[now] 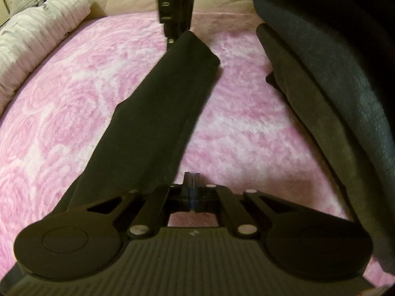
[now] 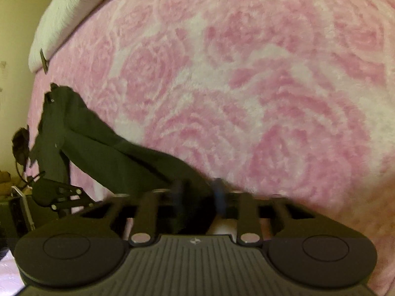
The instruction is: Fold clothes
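Both fisheye views were dim and warm-tinted, with a yellowish indoor cast on the cream wall (image 2: 14, 24). Light fell fairly evenly on the fluffy pink rose-patterned blanket (image 1: 74, 103), with no glare and only soft shadow. Straight lines bowed strongly toward the frame edges, and the corners vignetted to black. The long black strip of cloth (image 1: 158, 113) showed almost no surface detail. In the right wrist view the black two-finger right gripper (image 2: 201, 194) was smeared by motion blur, and the blanket's lower right corner washed out. The upper right of the left wrist view lay in deep shadow.
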Demonstrator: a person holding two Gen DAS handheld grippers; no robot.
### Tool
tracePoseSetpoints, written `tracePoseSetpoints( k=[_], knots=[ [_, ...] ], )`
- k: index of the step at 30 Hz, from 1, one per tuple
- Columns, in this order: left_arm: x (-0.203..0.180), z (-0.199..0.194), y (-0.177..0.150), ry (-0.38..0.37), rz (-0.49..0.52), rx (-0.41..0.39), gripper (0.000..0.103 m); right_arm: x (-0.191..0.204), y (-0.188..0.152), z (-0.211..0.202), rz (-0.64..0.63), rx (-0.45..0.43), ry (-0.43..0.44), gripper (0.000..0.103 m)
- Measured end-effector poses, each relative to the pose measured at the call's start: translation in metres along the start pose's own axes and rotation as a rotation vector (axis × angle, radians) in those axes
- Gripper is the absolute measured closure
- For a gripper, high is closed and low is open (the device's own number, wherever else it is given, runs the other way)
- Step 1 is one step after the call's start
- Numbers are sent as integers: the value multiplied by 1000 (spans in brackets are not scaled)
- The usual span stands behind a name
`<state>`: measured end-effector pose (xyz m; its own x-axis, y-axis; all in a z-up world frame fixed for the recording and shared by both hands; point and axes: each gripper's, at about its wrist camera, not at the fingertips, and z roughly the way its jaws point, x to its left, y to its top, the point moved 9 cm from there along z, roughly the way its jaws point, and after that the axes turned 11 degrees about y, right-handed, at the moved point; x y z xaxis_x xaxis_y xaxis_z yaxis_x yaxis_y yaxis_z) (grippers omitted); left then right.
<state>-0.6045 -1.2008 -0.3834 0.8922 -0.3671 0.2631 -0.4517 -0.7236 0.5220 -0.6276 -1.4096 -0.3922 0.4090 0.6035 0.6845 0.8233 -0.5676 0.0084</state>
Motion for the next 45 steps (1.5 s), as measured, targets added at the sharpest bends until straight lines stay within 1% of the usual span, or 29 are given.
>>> tracePoseSetpoints(
  k=[2, 5, 6, 7, 8, 10, 12, 13, 15, 16, 17, 18, 19, 20, 21, 22, 24, 26, 28, 29, 30, 31, 32, 33, 34, 36, 40, 43, 45],
  knots=[
    [1, -2, 0, -3, -15, -2, 103, 7, -1, -1, -44, 7, -16, 99],
    [5, -8, 2, -11, -44, -21, 103, 27, 13, -32, -165, -140, -49, 100],
    [7, -12, 3, -12, -63, -32, 103, 33, 20, -47, -193, -219, -55, 101],
    [10, -17, 4, -10, -90, -45, 103, 33, 22, -55, -205, -247, -76, 101],
    [17, -22, 5, -3, -131, -61, 103, 31, 22, -55, -205, -236, -86, 101],
    [32, -31, 6, 34, -208, -93, 97, 24, 17, -45, -228, -163, -136, 101],
    [49, -33, 6, 77, -276, -101, 97, 20, 15, -37, -229, -131, -156, 101],
    [56, -33, 6, 95, -301, -100, 92, 17, 15, -35, -208, -140, -160, 98],
    [66, -29, 2, 125, -303, -78, 85, 11, 16, -34, -176, -169, -194, 78],
    [70, -27, 0, 133, -300, -68, 84, 8, 16, -36, -160, -189, -209, 73],
    [72, -25, -3, 147, -291, -51, 84, 7, 16, -38, -147, -198, -202, 75],
    [75, -25, -5, 161, -284, -39, 83, 4, 17, -41, -140, -207, -217, 74],
    [77, -24, -8, 170, -283, -32, 80, 2, 18, -46, -132, -219, -241, 72],
    [82, -23, -11, 178, -296, -28, 78, 1, 19, -50, -122, -226, -245, 72],
    [87, -21, -15, 178, -322, -26, 74, 1, 19, -52, -106, -233, -239, 72],
    [92, -20, -19, 174, -352, -23, 74, 1, 19, -55, -91, -241, -231, 72],
    [106, -15, -23, 153, -437, -20, 72, 3, 15, -57, -64, -244, -172, 72],
    [115, -9, -25, 136, -488, -9, 71, 5, 10, -60, -38, -245, -112, 72],
    [123, -3, -26, 120, -540, 2, 70, 14, 0, -52, -71, -161, -34, 72],
    [128, 0, -27, 111, -565, 8, 70, 17, -7, -46, -81, -103, 5, 71],
    [130, 2, -28, 108, -577, 9, 70, 21, -14, -40, -115, -53, 8, 68],
    [132, 3, -28, 105, -589, 10, 69, 23, -18, -34, -165, -26, -23, 60],
    [134, 4, -29, 101, -601, 12, 69, 25, -22, -29, -214, 1, -54, 56],
    [136, 4, -29, 101, -610, 10, 69, 28, -23, -24, -263, 19, -80, 55],
    [137, 4, -29, 99, -615, 11, 69, 31, -23, -21, -297, 24, -91, 54],
    [140, 4, -28, 92, -621, 7, 69, 41, -22, -16, -363, 14, -67, 53],
    [139, 4, -27, 80, -601, 8, 66, 56, -20, -1, -544, 18, -131, 53],
    [134, 1, -24, 64, -572, 4, 63, 56, -9, 2, -561, -18, -140, 53],
    [131, -3, -23, 65, -539, 1, 61, 51, -3, 9, -516, -11, -113, 58]
  ],
)
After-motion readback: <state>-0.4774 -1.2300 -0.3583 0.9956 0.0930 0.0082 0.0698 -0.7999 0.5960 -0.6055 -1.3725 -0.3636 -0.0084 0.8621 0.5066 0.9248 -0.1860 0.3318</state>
